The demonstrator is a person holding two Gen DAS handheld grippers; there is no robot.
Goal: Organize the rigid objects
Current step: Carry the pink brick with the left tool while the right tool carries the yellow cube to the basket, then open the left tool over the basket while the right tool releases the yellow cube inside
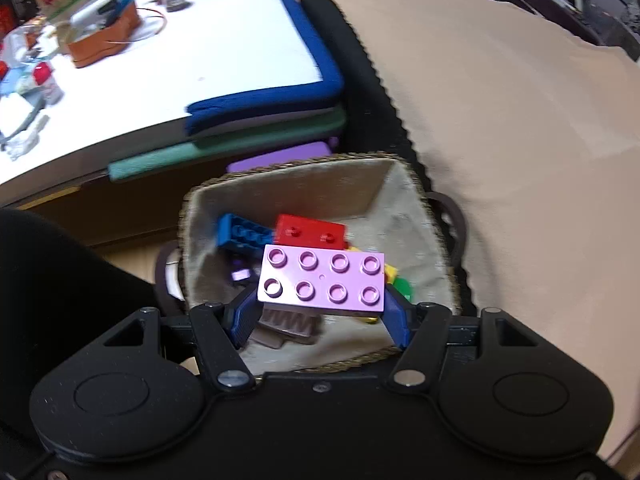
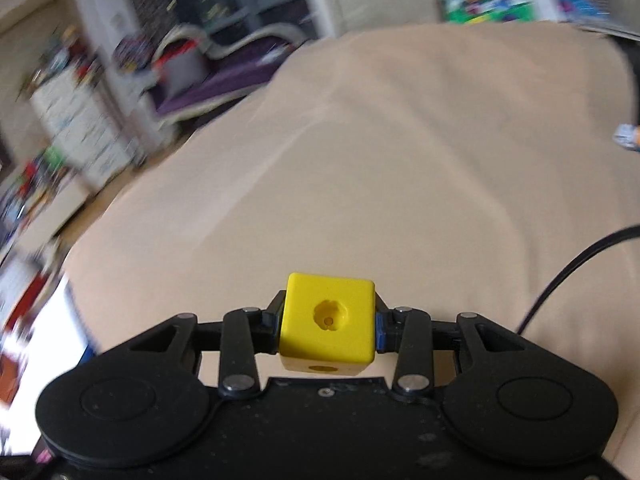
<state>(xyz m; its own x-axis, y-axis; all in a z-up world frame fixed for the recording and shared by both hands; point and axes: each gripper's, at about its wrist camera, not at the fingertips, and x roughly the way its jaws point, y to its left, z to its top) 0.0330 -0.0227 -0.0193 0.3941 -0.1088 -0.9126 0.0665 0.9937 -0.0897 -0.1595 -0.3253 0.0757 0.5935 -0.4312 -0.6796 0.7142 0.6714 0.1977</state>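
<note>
In the left wrist view my left gripper (image 1: 322, 300) is shut on a pink studded building plate (image 1: 322, 282), holding it flat above a fabric-lined woven basket (image 1: 304, 180). In the basket lie a red brick (image 1: 310, 232), a blue brick (image 1: 242, 234), a brown piece (image 1: 288, 326) and yellow and green pieces (image 1: 400, 280), partly hidden by the plate. In the right wrist view my right gripper (image 2: 327, 326) is shut on a yellow cube (image 2: 328, 320) with a round hole in its face, held above a beige cloth (image 2: 380, 160).
The beige cloth (image 1: 500, 120) lies right of the basket. A white table (image 1: 200, 40) with blue and green padded edges stands at back left, carrying a brown tray (image 1: 104, 36) and clutter. A black cable (image 2: 576, 264) crosses the cloth at right. Blurred shelves and boxes stand behind.
</note>
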